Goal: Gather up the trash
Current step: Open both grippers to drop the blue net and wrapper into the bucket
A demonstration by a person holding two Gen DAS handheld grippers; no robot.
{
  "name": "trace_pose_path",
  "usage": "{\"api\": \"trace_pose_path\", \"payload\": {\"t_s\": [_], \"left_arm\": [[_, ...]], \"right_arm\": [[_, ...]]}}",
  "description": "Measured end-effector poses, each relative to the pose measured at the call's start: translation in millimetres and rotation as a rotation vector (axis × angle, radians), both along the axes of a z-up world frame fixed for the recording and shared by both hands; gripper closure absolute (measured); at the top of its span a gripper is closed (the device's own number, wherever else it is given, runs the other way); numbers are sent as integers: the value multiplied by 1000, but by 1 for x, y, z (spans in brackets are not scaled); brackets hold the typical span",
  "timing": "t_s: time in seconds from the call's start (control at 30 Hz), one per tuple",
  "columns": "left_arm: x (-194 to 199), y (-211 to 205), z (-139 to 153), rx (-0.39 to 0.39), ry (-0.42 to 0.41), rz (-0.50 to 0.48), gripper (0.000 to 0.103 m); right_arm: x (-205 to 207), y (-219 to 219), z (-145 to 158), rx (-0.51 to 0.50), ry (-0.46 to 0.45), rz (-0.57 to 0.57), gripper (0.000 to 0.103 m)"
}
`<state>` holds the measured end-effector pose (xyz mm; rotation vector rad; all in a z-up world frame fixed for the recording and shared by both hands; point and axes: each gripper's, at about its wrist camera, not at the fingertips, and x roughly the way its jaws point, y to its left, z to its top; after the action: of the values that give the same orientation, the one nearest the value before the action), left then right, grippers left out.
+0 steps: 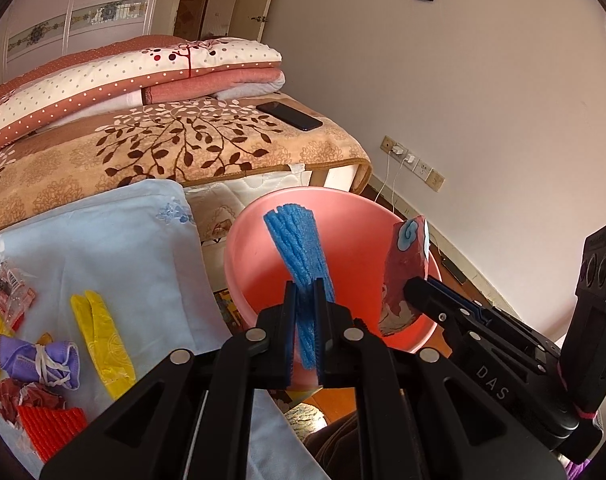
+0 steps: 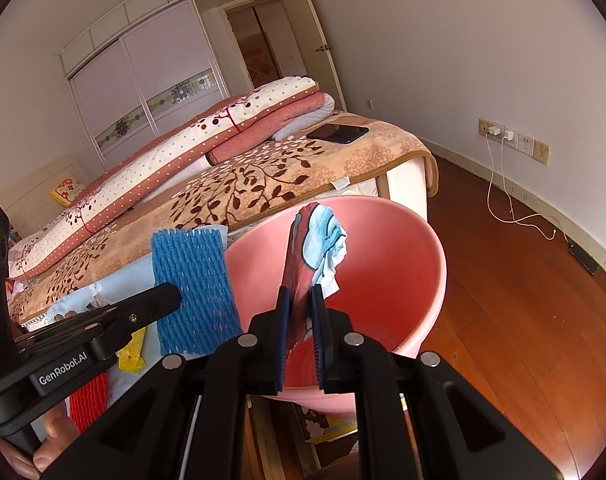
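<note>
In the left wrist view my left gripper [image 1: 305, 308] is shut on a blue foam net [image 1: 299, 248], held upright over the near rim of a pink basin [image 1: 355, 232]. My right gripper [image 1: 414, 286] comes in from the right, shut on a red and light-blue wrapper [image 1: 407, 264] above the basin. The right wrist view shows the same: the right gripper [image 2: 301, 308] pinches the wrapper [image 2: 307, 256] over the basin [image 2: 399, 256], and the left gripper [image 2: 173, 296] holds the blue net [image 2: 195, 292] at the basin's left.
On a light-blue cloth [image 1: 123, 240] lie a yellow foam net [image 1: 103, 332], a purple mask [image 1: 39, 356], a red foam net [image 1: 51, 428] and crumpled wrappers [image 1: 9, 292]. Behind stands a bed with a phone [image 1: 289, 116]. Charger cables [image 2: 499, 184] hang by the wooden floor [image 2: 523, 300].
</note>
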<state>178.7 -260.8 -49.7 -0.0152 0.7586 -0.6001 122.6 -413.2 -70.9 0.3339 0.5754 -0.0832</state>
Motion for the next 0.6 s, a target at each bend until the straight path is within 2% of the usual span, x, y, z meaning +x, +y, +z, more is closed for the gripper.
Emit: {"api": "trace_pose_path", "payload": {"t_s": [0.3, 0.33, 0.37, 0.43, 0.6], "left_arm": [[6, -8, -12, 1, 26, -21, 95], [6, -8, -13, 2, 30, -21, 93], [7, -8, -13, 4, 35, -19, 84], [8, -7, -15, -2, 49, -13, 74], [6, -6, -15, -6, 61, -7, 73]], "right_arm": [[4, -9, -8, 10, 19, -19, 93], [5, -9, -9, 10, 20, -20, 93], [6, -9, -9, 11, 20, -20, 93], [6, -10, -10, 13, 18, -23, 93], [6, -11, -11, 13, 18, -35, 92]]}}
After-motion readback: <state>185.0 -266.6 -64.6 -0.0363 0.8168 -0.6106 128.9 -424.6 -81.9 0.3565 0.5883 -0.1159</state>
